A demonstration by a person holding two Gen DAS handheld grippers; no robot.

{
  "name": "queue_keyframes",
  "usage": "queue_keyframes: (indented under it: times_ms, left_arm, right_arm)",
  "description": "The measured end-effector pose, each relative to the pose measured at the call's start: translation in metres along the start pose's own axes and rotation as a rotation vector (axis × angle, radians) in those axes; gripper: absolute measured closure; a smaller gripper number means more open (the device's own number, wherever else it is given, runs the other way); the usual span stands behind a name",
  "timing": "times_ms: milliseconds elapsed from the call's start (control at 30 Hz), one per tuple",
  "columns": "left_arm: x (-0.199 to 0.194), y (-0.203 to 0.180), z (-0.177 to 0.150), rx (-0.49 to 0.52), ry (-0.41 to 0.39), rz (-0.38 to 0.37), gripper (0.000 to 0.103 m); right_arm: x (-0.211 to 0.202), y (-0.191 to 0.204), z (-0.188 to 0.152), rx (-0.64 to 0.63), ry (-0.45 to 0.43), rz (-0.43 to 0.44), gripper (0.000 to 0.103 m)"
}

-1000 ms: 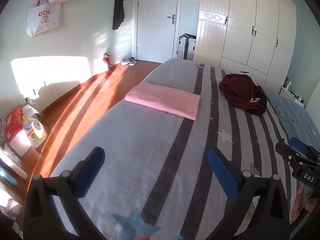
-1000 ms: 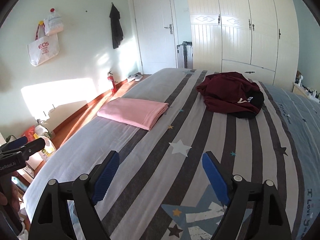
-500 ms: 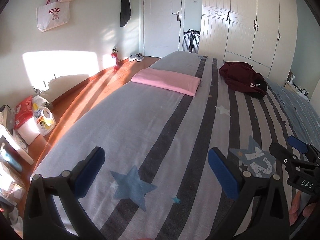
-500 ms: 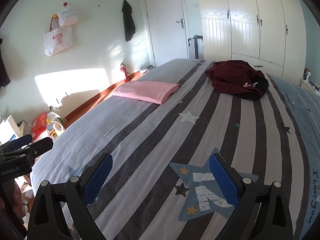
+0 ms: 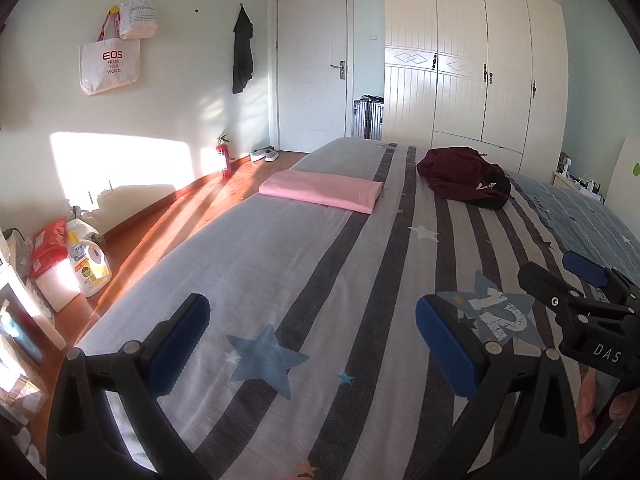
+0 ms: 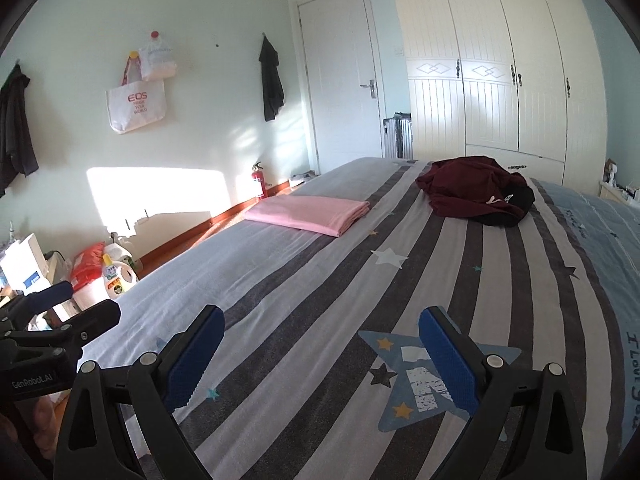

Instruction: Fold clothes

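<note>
Both hand-held grippers are pulled back along the bed, jaws wide and empty.

Compared with one second ago, the folded pink cloth (image 5: 322, 191) and the crumpled maroon garment (image 5: 460, 174) look farther away. The left hand-held gripper (image 5: 312, 338) and the right hand-held gripper (image 6: 320, 354), which was just opening, hover above the striped bed cover (image 5: 280, 272); its left edge borders sunlit floor (image 5: 160, 220), and the near stripes lie bare.

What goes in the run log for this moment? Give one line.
stage: between garments | left gripper: open, empty | right gripper: open, empty | pink garment: folded | maroon garment: crumpled, unfolded
</note>
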State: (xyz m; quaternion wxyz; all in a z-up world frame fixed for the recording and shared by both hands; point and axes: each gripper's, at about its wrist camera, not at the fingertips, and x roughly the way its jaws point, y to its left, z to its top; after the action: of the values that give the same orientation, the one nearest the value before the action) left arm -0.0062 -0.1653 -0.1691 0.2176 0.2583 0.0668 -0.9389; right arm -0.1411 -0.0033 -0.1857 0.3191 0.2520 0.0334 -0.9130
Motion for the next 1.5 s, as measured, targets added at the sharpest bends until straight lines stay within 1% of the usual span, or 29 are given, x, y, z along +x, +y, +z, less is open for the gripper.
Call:
queue_keyframes:
  times_ms: [100, 167, 267, 400, 533, 700, 900, 1067, 1233, 1500]
  left_arm:
    - [-0.042, -0.004, 0.006, -0.016, -0.011, 0.015, 0.001]
    - [-0.069, -0.007, 0.010, -0.028, -0.012, 0.016, 0.001]
    - [-0.109, -0.012, 0.016, -0.046, -0.014, 0.018, 0.001]
    - [-0.159, -0.019, 0.021, -0.067, -0.038, 0.006, 0.001]
    - [-0.195, -0.026, 0.023, -0.078, -0.050, -0.031, 0.001]
    - [-0.225, -0.034, 0.024, -0.073, -0.071, -0.032, 0.001]
    - [-0.236, -0.034, 0.022, -0.067, -0.069, -0.017, 0.001]
    - [-0.236, -0.031, 0.021, -0.077, -0.069, -0.002, 0.001]
    - [-0.231, -0.032, 0.018, -0.078, -0.053, -0.002, 0.001]
    - [-0.226, -0.033, 0.018, -0.070, -0.051, -0.004, 0.001]
  right_arm:
    - [-0.041, 0.013, 0.007, -0.036, -0.023, -0.005, 0.002]
    - [-0.071, 0.018, 0.012, -0.056, -0.032, 0.006, 0.002]
    - [-0.112, 0.020, 0.021, -0.054, -0.023, 0.014, 0.002]
    - [-0.160, 0.019, 0.035, -0.037, -0.028, 0.000, 0.002]
    - [-0.202, 0.020, 0.043, -0.049, -0.057, -0.005, 0.002]
    - [-0.234, 0.021, 0.046, -0.053, -0.065, -0.005, 0.001]
    - [-0.246, 0.022, 0.044, -0.047, -0.062, 0.007, 0.001]
    - [-0.246, 0.029, 0.046, -0.061, -0.061, 0.014, 0.001]
    - [-0.244, 0.030, 0.046, -0.061, -0.059, 0.014, 0.001]
    - [-0.242, 0.032, 0.045, -0.058, -0.058, 0.012, 0.001]
